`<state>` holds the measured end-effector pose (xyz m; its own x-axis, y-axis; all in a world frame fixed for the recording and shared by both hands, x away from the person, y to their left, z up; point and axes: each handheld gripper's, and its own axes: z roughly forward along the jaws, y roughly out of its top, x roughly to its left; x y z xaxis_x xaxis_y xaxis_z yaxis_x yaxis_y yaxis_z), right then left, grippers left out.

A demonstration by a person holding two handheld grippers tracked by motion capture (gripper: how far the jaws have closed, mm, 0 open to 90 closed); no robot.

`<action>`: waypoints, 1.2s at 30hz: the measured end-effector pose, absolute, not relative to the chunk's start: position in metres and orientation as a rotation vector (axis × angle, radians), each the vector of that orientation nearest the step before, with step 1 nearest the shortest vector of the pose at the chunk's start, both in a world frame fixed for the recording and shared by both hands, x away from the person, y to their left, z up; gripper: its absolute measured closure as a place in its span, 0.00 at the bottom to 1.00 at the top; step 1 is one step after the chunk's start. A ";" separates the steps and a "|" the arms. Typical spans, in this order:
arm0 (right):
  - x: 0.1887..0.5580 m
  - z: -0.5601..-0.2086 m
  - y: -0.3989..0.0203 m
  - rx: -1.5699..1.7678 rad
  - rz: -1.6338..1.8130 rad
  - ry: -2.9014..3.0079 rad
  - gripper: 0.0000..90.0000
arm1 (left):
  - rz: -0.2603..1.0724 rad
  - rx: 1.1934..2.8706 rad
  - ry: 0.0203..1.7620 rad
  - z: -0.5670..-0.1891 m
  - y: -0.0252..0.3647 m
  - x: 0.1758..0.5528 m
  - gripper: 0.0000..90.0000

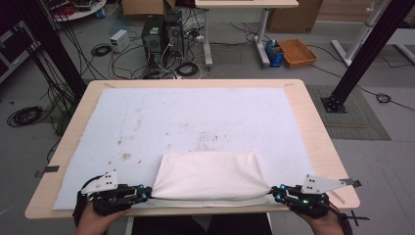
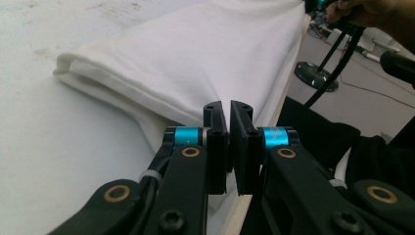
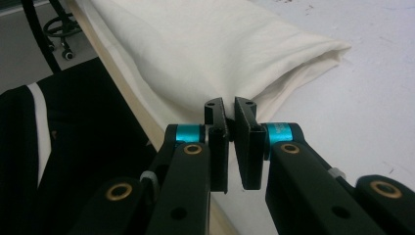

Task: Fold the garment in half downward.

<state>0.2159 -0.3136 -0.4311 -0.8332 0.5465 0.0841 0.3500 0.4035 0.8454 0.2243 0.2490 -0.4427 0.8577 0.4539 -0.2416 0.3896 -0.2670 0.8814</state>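
A folded white cloth [image 1: 208, 174] lies at the near edge of the table, on the white mat [image 1: 195, 112]. My left gripper [image 1: 147, 195] is at the cloth's near left corner, and my right gripper [image 1: 274, 191] is at its near right corner. The cloth's lower hem is drawn taut between them. In the left gripper view the jaws [image 2: 229, 110] are shut with the cloth [image 2: 195, 58] pinched at their tips. In the right gripper view the jaws [image 3: 230, 107] are likewise shut on an edge of the cloth [image 3: 205, 49]. A hand holds each gripper at the bottom of the high view.
The stained mat covers most of the wooden table [image 1: 318, 142]. Beyond the far edge are computer towers [image 1: 161, 34], cables, and an orange crate [image 1: 297, 52] on the floor. Black frame posts [image 1: 364, 54] stand at both sides. The person's dark-clothed lap [image 3: 58, 147] is under the near edge.
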 end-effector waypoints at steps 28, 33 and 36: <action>0.293 -0.420 -0.279 1.006 1.379 2.371 0.36 | 0.208 1.901 0.797 -0.428 0.217 0.298 0.35; 0.322 -0.427 -0.266 1.034 1.336 2.375 0.40 | 0.220 1.921 0.839 -0.436 0.205 0.323 0.35; 0.337 -0.435 -0.261 1.063 1.308 2.384 0.43 | 0.207 1.933 0.869 -0.441 0.203 0.327 0.35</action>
